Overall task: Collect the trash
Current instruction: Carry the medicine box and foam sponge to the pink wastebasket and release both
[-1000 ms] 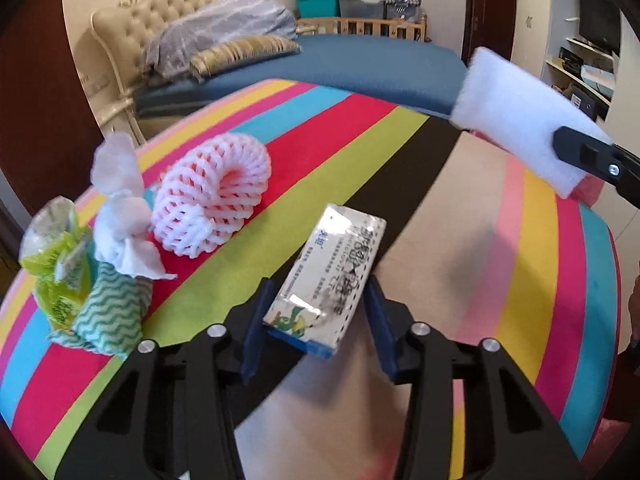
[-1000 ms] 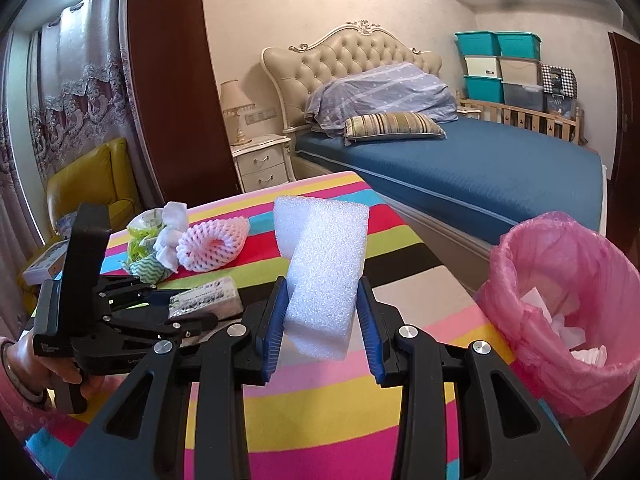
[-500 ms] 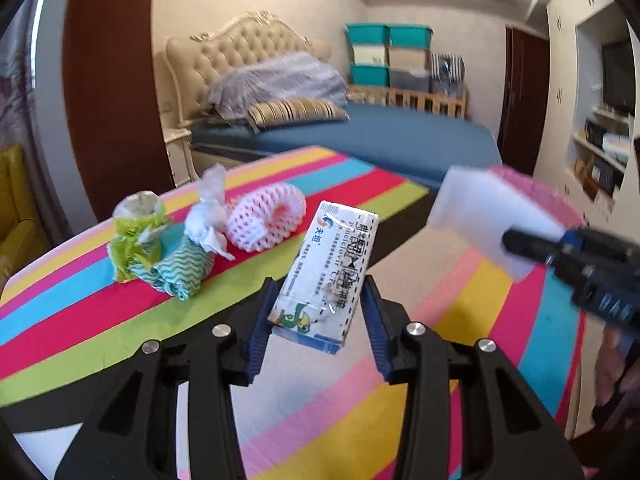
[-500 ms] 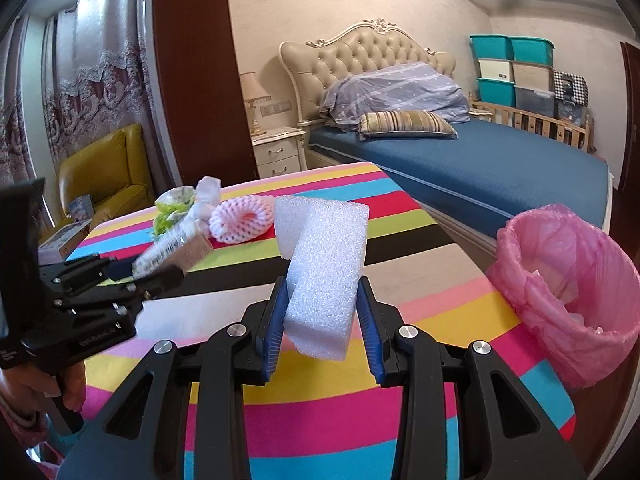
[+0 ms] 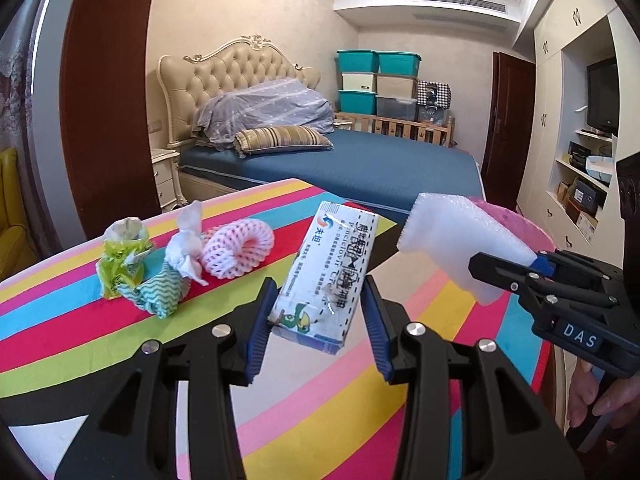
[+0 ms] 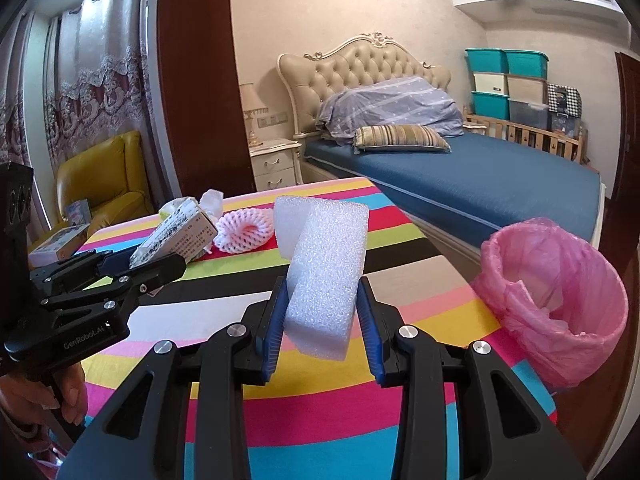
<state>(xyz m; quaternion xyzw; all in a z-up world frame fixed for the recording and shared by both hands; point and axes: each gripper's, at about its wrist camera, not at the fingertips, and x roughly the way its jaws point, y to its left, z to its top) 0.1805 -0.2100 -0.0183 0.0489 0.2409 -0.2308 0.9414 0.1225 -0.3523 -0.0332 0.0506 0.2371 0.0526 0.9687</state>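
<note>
A flattened medicine box (image 5: pixel 329 276) is being gripped between the blue pads of the left gripper (image 5: pixel 318 322), tilted and lifted clear of the striped table (image 5: pixel 320 412). A white foam block (image 6: pixel 326 276) is being clamped upright by the closed jaws of the right gripper (image 6: pixel 322 326). Beyond the left jaws, to their left, a pink fruit net (image 5: pixel 238 250), a crumpled tissue (image 5: pixel 187 248), a green-striped cloth (image 5: pixel 160 294) and a green wrapper (image 5: pixel 120 258) are lying on the table. To the right of the right jaws, a pink-lined bin (image 6: pixel 556 308) is standing off the table's edge.
</note>
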